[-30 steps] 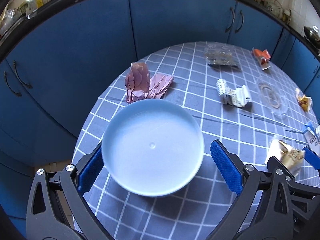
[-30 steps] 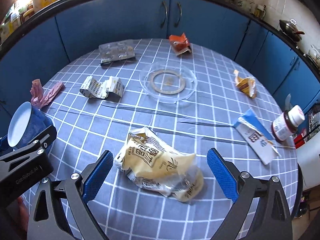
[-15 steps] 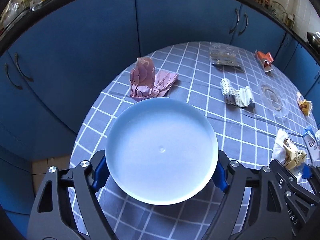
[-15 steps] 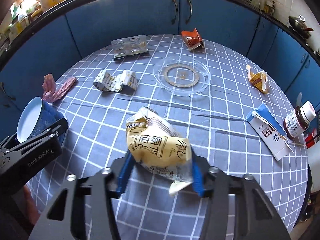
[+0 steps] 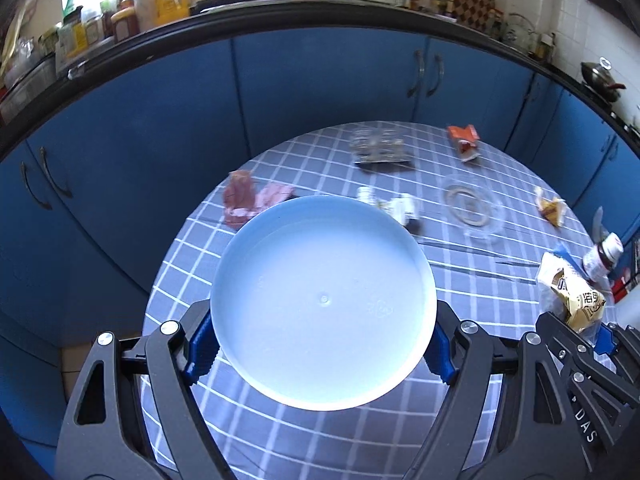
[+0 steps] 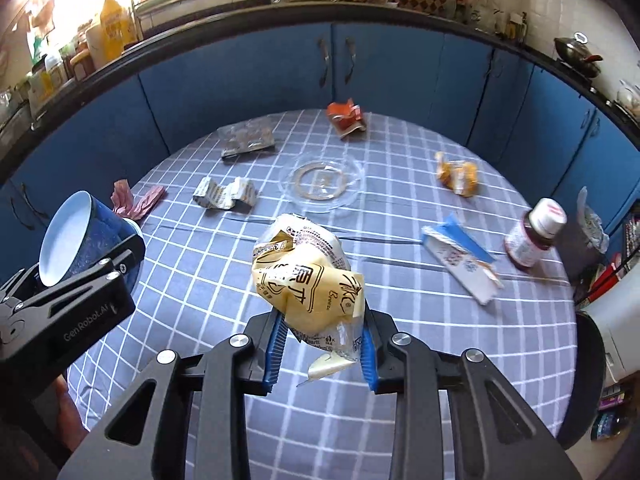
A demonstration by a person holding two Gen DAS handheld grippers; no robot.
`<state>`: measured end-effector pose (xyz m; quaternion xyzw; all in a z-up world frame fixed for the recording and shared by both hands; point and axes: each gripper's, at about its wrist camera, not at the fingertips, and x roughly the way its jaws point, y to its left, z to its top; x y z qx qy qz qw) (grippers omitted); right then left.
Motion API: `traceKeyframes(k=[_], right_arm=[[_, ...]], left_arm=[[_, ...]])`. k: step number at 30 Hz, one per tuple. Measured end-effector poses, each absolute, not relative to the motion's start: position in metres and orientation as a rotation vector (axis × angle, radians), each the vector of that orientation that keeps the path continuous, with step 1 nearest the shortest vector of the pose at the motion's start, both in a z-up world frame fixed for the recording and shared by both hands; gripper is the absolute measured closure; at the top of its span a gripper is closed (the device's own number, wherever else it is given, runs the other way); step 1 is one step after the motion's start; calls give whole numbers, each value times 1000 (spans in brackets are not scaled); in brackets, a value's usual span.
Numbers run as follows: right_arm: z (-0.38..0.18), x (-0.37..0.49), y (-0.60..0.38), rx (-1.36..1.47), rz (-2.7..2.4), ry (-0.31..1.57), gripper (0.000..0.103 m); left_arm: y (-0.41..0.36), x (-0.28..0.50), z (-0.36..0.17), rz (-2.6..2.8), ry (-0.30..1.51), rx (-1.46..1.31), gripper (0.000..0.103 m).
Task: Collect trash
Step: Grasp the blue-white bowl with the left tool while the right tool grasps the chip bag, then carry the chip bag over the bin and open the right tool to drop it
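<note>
Wrapper (image 6: 310,280), crumpled yellow and cream, sits at the centre of the right wrist view, its long axis running up the frame from a clear tail at the bottom to a crushed top tilted upper left. Right hand-held gripper (image 6: 320,350) is narrow and closing, blue pads on the wrapper's lower part, above the checked counter (image 6: 400,420). Left hand-held gripper (image 5: 318,350) stands fairly wide, clamped on a pale blue cup (image 5: 323,300) whose mouth faces its camera.

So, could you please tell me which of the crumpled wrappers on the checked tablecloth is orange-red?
The orange-red crumpled wrapper at the far table edge, beyond the clear plastic lid; the others are pink, white or yellow.
</note>
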<state>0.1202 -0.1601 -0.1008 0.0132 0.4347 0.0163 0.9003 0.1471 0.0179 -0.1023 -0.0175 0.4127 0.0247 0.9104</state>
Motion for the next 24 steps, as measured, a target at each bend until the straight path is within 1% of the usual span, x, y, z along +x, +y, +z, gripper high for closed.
traceKeyframes(k=[9,24], right_arm=[[-92,98,-207,80,-18,874,73],[-92,62,-302,190,-108,840,73]], left_arm=[[-35,125,-83,-1,813,16,23],[-134,97,-74,-99,786,142,23]])
